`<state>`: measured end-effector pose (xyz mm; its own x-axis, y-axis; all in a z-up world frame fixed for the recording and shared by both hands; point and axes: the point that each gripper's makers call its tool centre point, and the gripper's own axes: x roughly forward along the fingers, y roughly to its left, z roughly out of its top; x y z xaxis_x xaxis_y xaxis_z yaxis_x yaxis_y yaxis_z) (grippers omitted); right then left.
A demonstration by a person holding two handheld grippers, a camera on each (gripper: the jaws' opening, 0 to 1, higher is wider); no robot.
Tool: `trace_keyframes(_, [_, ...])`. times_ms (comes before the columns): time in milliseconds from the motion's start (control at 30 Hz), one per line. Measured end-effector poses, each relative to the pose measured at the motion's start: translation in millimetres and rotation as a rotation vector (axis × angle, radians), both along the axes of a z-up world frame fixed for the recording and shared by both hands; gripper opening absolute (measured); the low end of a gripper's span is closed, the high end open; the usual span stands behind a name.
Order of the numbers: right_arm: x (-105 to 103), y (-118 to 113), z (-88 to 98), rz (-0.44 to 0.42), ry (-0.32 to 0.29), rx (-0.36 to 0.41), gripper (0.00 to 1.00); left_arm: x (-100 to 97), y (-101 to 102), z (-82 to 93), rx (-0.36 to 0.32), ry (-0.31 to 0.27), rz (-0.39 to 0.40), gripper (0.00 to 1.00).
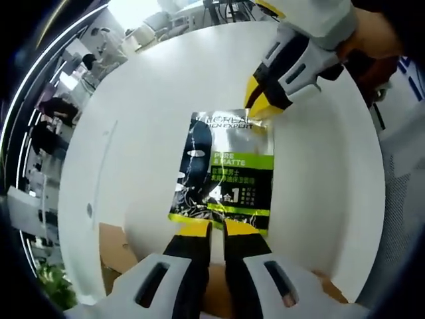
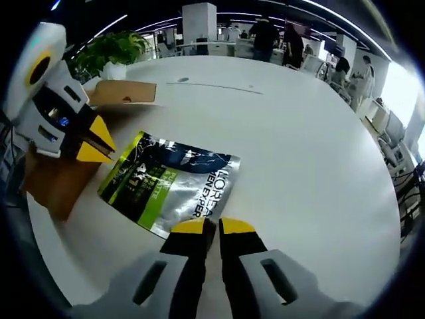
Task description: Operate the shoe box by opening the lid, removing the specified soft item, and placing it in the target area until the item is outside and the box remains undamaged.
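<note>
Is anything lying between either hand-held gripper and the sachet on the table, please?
Nothing visible does. The sachet lies flat on the white table, with the left hand-held gripper and right hand-held gripper at opposite edges.

Packet point(image 2: 169, 186) lies flat on the table point(image 2: 299, 153), outside the cardboard box point(image 2: 63, 179), which sits just beside one of its short ends. Left gripper point(image 1: 216, 226) at that box-side end; right gripper point(image 2: 212, 226) at the opposite end. Plant point(image 2: 109, 50) beyond the box.
</note>
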<state>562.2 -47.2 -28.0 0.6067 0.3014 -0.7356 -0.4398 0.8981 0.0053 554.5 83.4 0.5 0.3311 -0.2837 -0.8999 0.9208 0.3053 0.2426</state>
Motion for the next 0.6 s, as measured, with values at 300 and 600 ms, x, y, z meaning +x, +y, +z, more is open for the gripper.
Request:
trace_keyframes(300, [-5, -11, 13.6, -0.014, -0.022, 0.005, 0.06, -4.4, -2, 23.6, -0.120, 0.005, 0.075, 0.10])
trace_keyframes(600, [-15, -10, 22.6, 0.012, -0.032, -0.007, 0.12, -12.2, 2, 48.4, -0.226, 0.016, 0.144, 0.13])
